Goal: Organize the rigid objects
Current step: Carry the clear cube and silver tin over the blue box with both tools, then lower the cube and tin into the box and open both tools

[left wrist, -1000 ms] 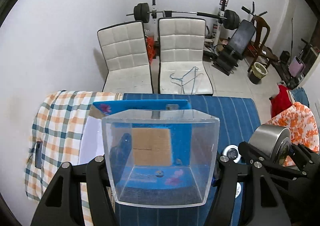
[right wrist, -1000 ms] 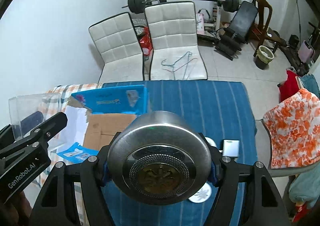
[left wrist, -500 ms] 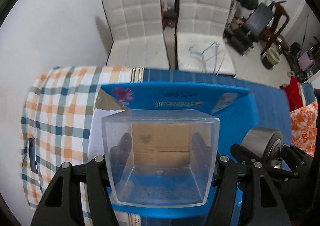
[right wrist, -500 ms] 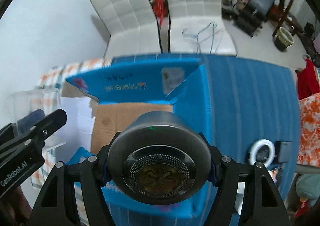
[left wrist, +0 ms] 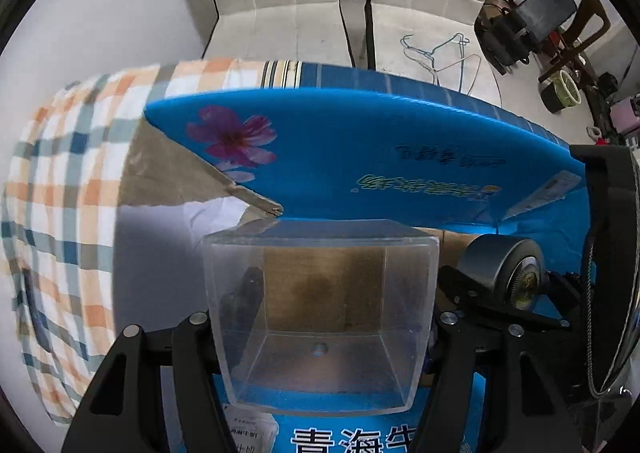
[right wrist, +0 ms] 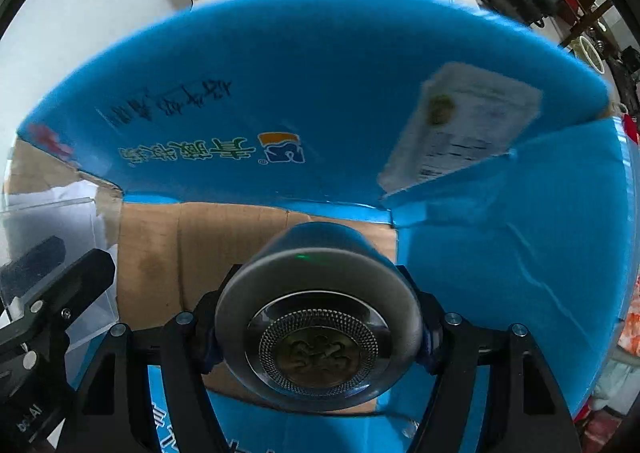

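My left gripper (left wrist: 320,317) is shut on a clear plastic box (left wrist: 320,329), its open mouth facing away, held just over the brown floor of an open blue cardboard carton (left wrist: 360,161). To its right the round grey metal tin (left wrist: 500,273) sits in the other gripper. In the right wrist view my right gripper (right wrist: 318,329) is shut on that metal tin (right wrist: 318,329), its patterned end toward the camera, low inside the carton (right wrist: 280,93) above the cardboard floor (right wrist: 168,253). The clear box (right wrist: 52,245) and left gripper fingers (right wrist: 60,293) show at the left edge.
The carton's blue flaps stand up behind and to the right, with a white label (right wrist: 464,125) on one. A checked cloth (left wrist: 68,181) covers the table's left end. Two white padded chairs (left wrist: 280,1) stand beyond, wire hangers (left wrist: 440,53) on one.
Both grippers have come down and forward with their loads, from above the table into the open carton. The carton now fills both views. Neither grip has changed.
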`<state>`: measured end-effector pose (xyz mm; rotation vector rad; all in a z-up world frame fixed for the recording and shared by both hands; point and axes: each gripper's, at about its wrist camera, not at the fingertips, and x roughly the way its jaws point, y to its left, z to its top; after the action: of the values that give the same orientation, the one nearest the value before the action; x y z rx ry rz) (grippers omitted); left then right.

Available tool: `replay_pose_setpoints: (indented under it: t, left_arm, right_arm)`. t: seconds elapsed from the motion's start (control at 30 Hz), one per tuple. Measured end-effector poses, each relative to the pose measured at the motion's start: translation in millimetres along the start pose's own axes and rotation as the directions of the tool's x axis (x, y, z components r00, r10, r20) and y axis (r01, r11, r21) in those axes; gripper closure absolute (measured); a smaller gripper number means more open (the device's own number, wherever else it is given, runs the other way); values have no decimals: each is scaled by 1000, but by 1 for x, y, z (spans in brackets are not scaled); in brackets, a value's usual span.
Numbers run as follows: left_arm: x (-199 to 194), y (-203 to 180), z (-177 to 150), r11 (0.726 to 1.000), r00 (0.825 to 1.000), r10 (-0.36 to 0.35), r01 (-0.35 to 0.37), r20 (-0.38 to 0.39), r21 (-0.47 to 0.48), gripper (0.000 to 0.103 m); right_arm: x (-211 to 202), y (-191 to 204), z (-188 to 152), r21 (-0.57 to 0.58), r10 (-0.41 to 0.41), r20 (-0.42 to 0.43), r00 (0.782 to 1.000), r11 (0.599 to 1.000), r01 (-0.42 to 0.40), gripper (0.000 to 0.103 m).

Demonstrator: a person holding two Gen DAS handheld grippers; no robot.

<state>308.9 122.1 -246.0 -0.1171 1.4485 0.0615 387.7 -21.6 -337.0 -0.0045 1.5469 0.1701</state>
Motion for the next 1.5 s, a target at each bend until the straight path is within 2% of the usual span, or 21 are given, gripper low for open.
replay_pose_setpoints:
  t: [0.07, 0.1, 0.17, 0.27, 0.4, 0.53, 0.73, 0.8, 0.97, 1.03, 1.2, 1.27, 1.33, 1.43, 1.5]
  left_arm:
    - [3, 6, -1, 1000, 1000, -12, 12, -12, -12, 41]
    - [2, 7, -2, 1000, 1000, -13, 12, -10, -16, 41]
    - [-1, 13, -3, 999, 1000, -25, 25, -8, -31, 41]
    - [-4, 19, -2, 997, 998, -56, 55, -17, -49, 41]
    - [1, 15, 2, 994, 993, -102, 99, -52, -47, 41]
    - [23, -1, 6, 986, 976, -168, 165, -141, -34, 41]
    - [45, -30, 12, 988, 972, -130, 144, -194, 59, 41]
    - [45, -29, 16, 987, 972, -140, 152, -190, 51, 41]
    - [54, -24, 17, 989, 958, -129, 143, -257, 36, 40]
    - [55, -22, 15, 990, 957, -126, 138, -262, 29, 36]
    - [51, -16, 11, 992, 963, -114, 124, -243, 26, 10]
    - [46, -13, 10, 992, 967, -116, 124, -229, 22, 4]
    - [35, -13, 7, 994, 974, -93, 102, -205, 30, 4]
    - [13, -7, -2, 994, 979, -103, 108, -174, 24, 3]
    - [-5, 2, -14, 997, 985, -67, 71, -160, 20, 3]
  right_arm:
    - [6, 2, 3, 7, 22, -19, 1000, 1000, -22, 28]
    - [5, 1, 3, 11, 32, -15, 999, 999, -32, 23]
    - [1, 0, 5, 9, 37, -9, 999, 999, -37, 19]
    - [-10, 1, 4, -25, 9, 1, 1000, 1000, -9, 12]
    - [-28, -7, -1, -46, -72, -11, 997, 996, 71, 10]
    - [-30, -17, -4, -43, -77, -85, 993, 996, 74, 10]
    - [-22, -16, -3, -67, -122, -110, 986, 991, 116, 10]
    - [-17, -16, -1, -62, -124, -116, 986, 991, 117, 10]
    - [-9, -19, -2, -45, -113, -106, 988, 993, 109, 10]
    - [-11, -19, 1, -39, -109, -99, 989, 994, 106, 10]
    - [-16, -18, -5, -39, -100, -90, 991, 994, 97, 10]
    - [-19, -21, -8, -40, -100, -86, 991, 995, 97, 10]
    - [-21, -19, -13, -40, -97, -81, 992, 995, 94, 10]
    - [-30, -22, -25, -49, -82, -67, 994, 996, 79, 10]
    - [-37, -24, -34, -52, -66, -52, 996, 997, 63, 9]
